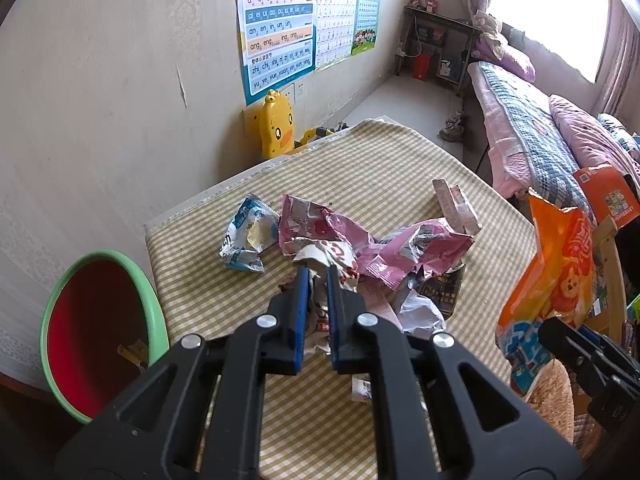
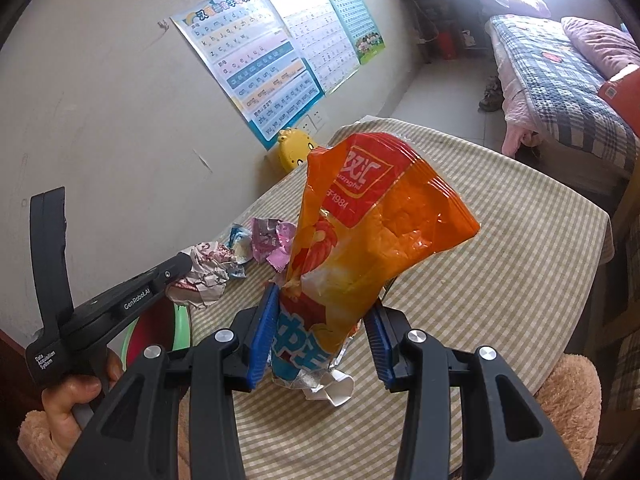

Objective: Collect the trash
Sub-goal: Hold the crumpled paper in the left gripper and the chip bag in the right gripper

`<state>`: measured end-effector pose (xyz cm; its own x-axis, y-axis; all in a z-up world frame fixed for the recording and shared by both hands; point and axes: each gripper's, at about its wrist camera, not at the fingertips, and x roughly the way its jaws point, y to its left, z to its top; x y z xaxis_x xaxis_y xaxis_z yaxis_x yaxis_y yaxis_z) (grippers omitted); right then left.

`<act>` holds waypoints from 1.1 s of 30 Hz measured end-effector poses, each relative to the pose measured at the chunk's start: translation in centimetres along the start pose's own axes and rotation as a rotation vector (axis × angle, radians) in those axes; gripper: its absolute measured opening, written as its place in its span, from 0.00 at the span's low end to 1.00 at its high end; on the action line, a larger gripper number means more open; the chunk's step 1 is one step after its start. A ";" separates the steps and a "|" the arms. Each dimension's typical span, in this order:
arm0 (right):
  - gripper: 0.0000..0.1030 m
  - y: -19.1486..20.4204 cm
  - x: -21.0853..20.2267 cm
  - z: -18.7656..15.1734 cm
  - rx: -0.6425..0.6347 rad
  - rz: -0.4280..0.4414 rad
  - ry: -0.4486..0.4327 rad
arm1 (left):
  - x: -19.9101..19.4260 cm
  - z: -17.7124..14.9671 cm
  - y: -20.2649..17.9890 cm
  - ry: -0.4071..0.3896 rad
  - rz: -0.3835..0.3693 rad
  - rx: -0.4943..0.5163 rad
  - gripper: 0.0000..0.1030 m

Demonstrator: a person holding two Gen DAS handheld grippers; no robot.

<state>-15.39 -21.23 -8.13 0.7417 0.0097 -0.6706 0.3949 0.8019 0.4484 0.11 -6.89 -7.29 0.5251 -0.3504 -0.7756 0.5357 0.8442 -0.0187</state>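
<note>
1. The desk [image 1: 400, 168], under a green-and-cream checked cloth, fills the middle of both views and carries the loose trash. It stands against the wall below the wall charts [image 1: 276, 32], with a bed [image 1: 532, 132] off at 2 o'clock in the left wrist view.

2. The bin [image 1: 52, 320], green-rimmed and red inside, stands on the floor just beside the desk's near-left corner, at 8 o'clock. A scrap already lies in it. Its place beside the edge looks chosen so trash needs only a short carry.

3. The orange snack bag [image 2: 380, 224] stands upright between the blue pads of the right tool [image 2: 326, 332], its crumpled silver-and-blue bottom end pinched low. The pads sit fairly wide apart but press the bag's sides, so this tool is grasping the bag. Holding it by the base keeps the bag lifted off the cloth.

4. The pink wrapper [image 1: 400, 248] lies crumpled at the desk's centre, touching the other scraps in one loose heap.

5. The blue-and-white wrapper [image 1: 248, 236] lies at 10 o'clock from the left tool's tip, just beside the pink one.

6. The crumpled white-and-red wrapper [image 1: 324, 258] is clenched in the left tool [image 1: 318, 312], its pads nearly together with paper bulging between and beyond them. In the right wrist view the wad appears lifted at the tool's tip, above the bin's side of the desk.

7. My judgement: both tools are loaded and the bin is the next stop, the left tool nearest.
</note>
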 end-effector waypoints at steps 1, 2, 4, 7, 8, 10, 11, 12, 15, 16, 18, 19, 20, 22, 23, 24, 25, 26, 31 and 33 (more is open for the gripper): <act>0.39 0.1 0.0 0.0 -0.002 0.000 0.000 | 0.0 0.0 0.0 0.000 0.001 -0.001 0.08; 0.39 0.1 0.0 0.0 -0.004 0.001 0.002 | 0.0 0.0 0.0 0.001 0.002 0.000 0.08; 0.39 0.2 0.1 -0.1 -0.007 0.001 0.003 | 0.0 0.0 0.1 0.000 0.004 0.000 0.08; 0.39 0.2 0.0 0.0 -0.017 -0.004 -0.001 | 0.0 0.0 0.1 0.000 0.003 -0.001 0.08; 0.39 0.2 -0.1 0.0 -0.019 -0.006 -0.003 | 0.0 0.0 0.1 0.000 0.003 0.000 0.08; 0.39 0.2 -0.1 0.0 -0.021 -0.008 -0.005 | 0.0 0.0 0.1 0.000 0.001 0.000 0.08; 0.39 0.2 -0.1 0.0 -0.021 -0.009 -0.005 | 0.0 0.0 0.1 0.000 0.002 0.000 0.08; 0.39 0.2 -0.1 0.0 -0.022 -0.010 -0.005 | -0.1 0.0 0.1 -0.001 0.001 0.000 0.08; 0.39 0.2 -0.1 0.0 -0.022 -0.012 -0.006 | -0.1 0.0 0.1 -0.001 0.001 0.000 0.08; 0.39 0.2 -0.1 0.0 -0.023 -0.014 -0.007 | -0.1 -0.1 0.0 -0.002 0.001 0.001 0.08; 0.39 0.3 -0.2 0.0 -0.029 -0.017 -0.010 | -0.2 0.0 0.0 -0.002 0.000 0.001 0.08; 0.39 0.4 -0.2 0.0 -0.031 -0.018 -0.011 | -0.2 0.0 -0.1 -0.002 0.000 0.001 0.08; 0.39 0.4 -0.2 0.0 -0.033 -0.018 -0.011 | -0.2 0.0 -0.1 -0.002 -0.001 0.001 0.08; 0.39 0.4 -0.2 0.0 -0.034 -0.018 -0.011 | -0.2 0.0 -0.1 -0.003 0.000 0.001 0.08; 0.39 0.4 -0.2 0.0 -0.034 -0.018 -0.011 | -0.2 0.0 -0.1 -0.003 0.000 0.001 0.08; 0.39 0.4 -0.2 0.0 -0.034 -0.018 -0.011 | -0.2 0.0 -0.1 -0.002 0.000 0.000 0.08; 0.39 0.5 -0.2 0.0 -0.034 -0.018 -0.011 | -0.2 0.0 -0.1 -0.003 -0.001 0.001 0.08; 0.39 0.5 -0.2 0.0 -0.034 -0.018 -0.011 | -0.2 0.0 -0.1 -0.003 0.000 0.001 0.08; 0.39 0.5 -0.2 0.0 -0.034 -0.018 -0.010 | -0.2 0.0 0.0 -0.003 -0.001 0.001 0.08; 0.39 0.5 -0.2 0.0 -0.034 -0.018 -0.010 | -0.2 0.0 0.0 -0.003 -0.001 0.001 0.08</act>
<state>-15.38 -20.82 -7.77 0.7401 -0.0108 -0.6724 0.3897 0.8218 0.4157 -0.07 -6.83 -7.12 0.5264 -0.3522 -0.7738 0.5366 0.8436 -0.0190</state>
